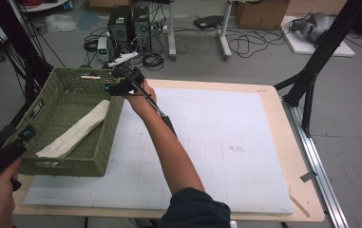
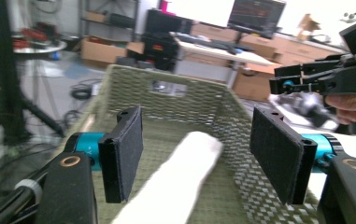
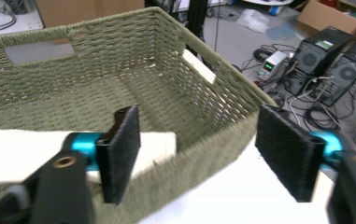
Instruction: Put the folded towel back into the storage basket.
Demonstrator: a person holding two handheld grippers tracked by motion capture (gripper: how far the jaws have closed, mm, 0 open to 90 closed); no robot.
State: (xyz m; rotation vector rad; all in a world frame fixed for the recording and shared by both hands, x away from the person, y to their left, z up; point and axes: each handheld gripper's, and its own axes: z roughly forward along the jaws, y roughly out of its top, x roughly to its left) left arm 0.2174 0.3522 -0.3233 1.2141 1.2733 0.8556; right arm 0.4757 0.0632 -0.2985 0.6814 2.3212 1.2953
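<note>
Down at the near left corner of the bench [image 1: 264,142], we have our left gripper [image 2: 199,154] hanging just off the near end of the green woven basket [image 1: 98,152], its jaws spread wide with nothing pressed between the pads. From the left gripper view, the rolled white cloth [image 2: 180,182] lies below and between those jaws, resting on the basket floor, and neither pad touches it.

Moving up the basket, we see the cloth in the high view [image 1: 76,130] stretched corner-wise along the bottom, from the near left toward the far right wall. It looks fully inside, no end hanging over the rim.

Further along, at the far right corner of the basket, our right gripper [image 1: 121,80] sits just outside the rim, arm reaching across the white mat [image 1: 226,142]. From the right gripper view its jaws [image 3: 194,158] are released as well, one pad over the basket and one over the mat, the woven wall between them but ungripped, and the far end of the cloth [image 3: 152,144] lying just inside.

So we judge the placing done: cloth delivered, both grips let go. What's left, as we read it, is pulling both hands clear.
</note>
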